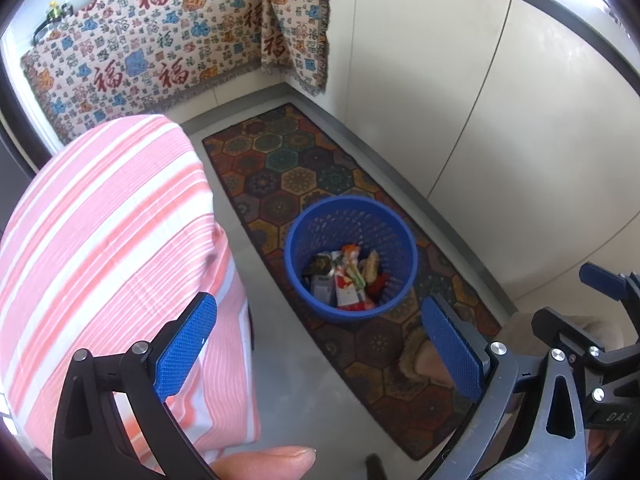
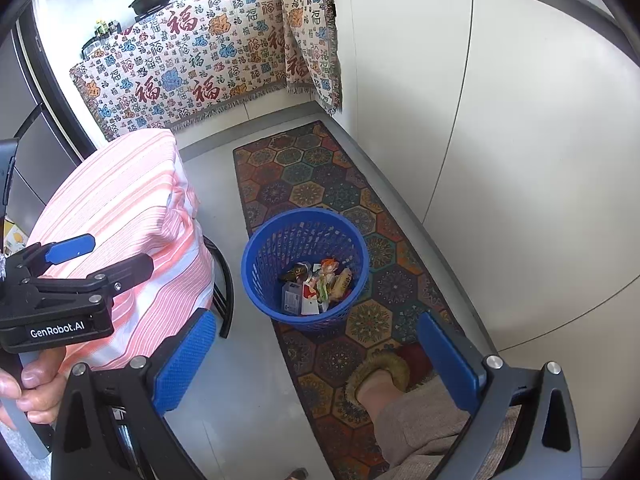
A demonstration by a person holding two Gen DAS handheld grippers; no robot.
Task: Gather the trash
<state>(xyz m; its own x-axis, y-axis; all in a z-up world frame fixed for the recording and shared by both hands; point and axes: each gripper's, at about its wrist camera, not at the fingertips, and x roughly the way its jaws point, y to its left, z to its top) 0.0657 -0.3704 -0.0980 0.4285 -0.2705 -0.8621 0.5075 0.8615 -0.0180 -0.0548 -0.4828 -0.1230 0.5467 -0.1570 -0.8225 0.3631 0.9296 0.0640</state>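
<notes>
The room is bright, with even daylight. The strongest glare is on the white wall panels (image 1: 460,92) in the upper right of both views, where detail washes out. Shadows are soft; the blue basket (image 2: 304,264) throws only a faint one on the patterned rug (image 2: 320,184). Both pictures curve strongly at the edges, with dark corners. The thumb (image 1: 264,460) at the lower edge of the left view is blurred.

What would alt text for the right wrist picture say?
A blue plastic basket holding snack wrappers stands on a patterned rug, seen from above between the open, empty right gripper. The left gripper sits at left by a pink striped cloth.
</notes>
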